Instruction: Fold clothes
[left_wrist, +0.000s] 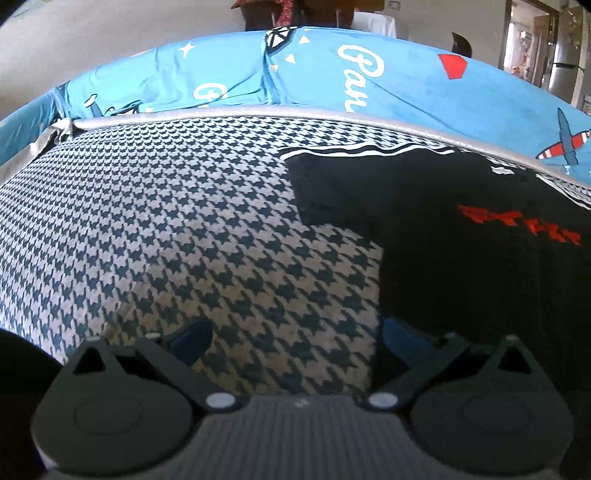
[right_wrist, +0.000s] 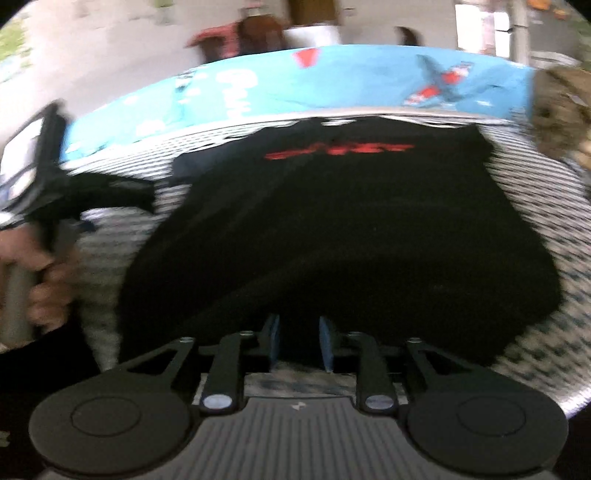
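Item: black garment (right_wrist: 332, 236) w/ red print, flat on houndstooth cover (left_wrist: 166, 206). Left gripper (left_wrist: 295, 339) wide open, empty, at its left edge; right gripper (right_wrist: 298, 341) part open, nothing visibly held. Risk, we judge: pinching cover w/ cloth, or one layer only, skewing our fold.

Daylit fisheye views; right one motion-blurred

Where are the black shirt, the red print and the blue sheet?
Shirt (right_wrist: 332, 229): right wrist view, middle of the black cloth.
Red print (left_wrist: 517, 225): left wrist view, centre of the red lettering on the shirt.
Blue sheet (left_wrist: 314, 77): left wrist view, bare blue area beyond the houndstooth cover.
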